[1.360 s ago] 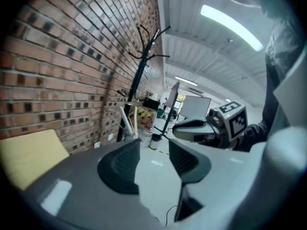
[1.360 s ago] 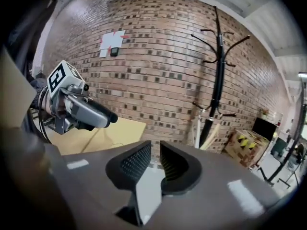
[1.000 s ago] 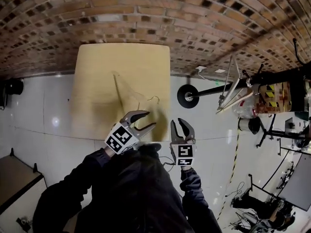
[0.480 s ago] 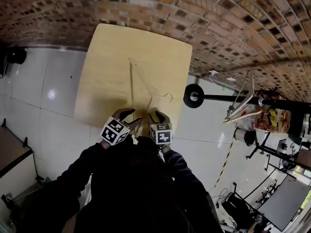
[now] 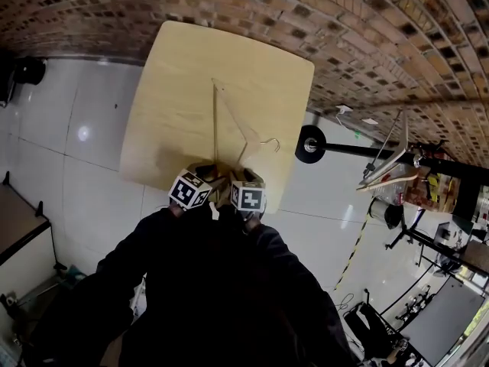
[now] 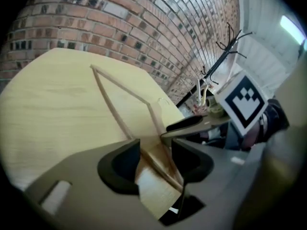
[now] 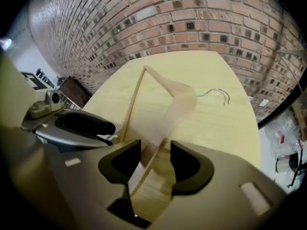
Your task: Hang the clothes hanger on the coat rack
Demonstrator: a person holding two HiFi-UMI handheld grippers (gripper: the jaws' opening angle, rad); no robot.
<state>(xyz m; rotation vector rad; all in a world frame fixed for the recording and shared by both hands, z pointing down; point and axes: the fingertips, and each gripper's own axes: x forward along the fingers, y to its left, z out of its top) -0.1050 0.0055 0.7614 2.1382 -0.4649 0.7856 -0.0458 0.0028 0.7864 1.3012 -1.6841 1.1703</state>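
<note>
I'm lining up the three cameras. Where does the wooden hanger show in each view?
Head view: the wooden hanger lies mid-frame on the table, hook pointing right.
Left gripper view: the hanger runs from upper left down to bottom centre.
Right gripper view: it fills the centre, hook at right.
Shared landmark: the brick wall behind the table.

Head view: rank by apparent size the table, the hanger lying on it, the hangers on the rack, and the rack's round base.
1. table
2. hanger on the table and hangers on the rack, too alike to rank
3. round base
</note>
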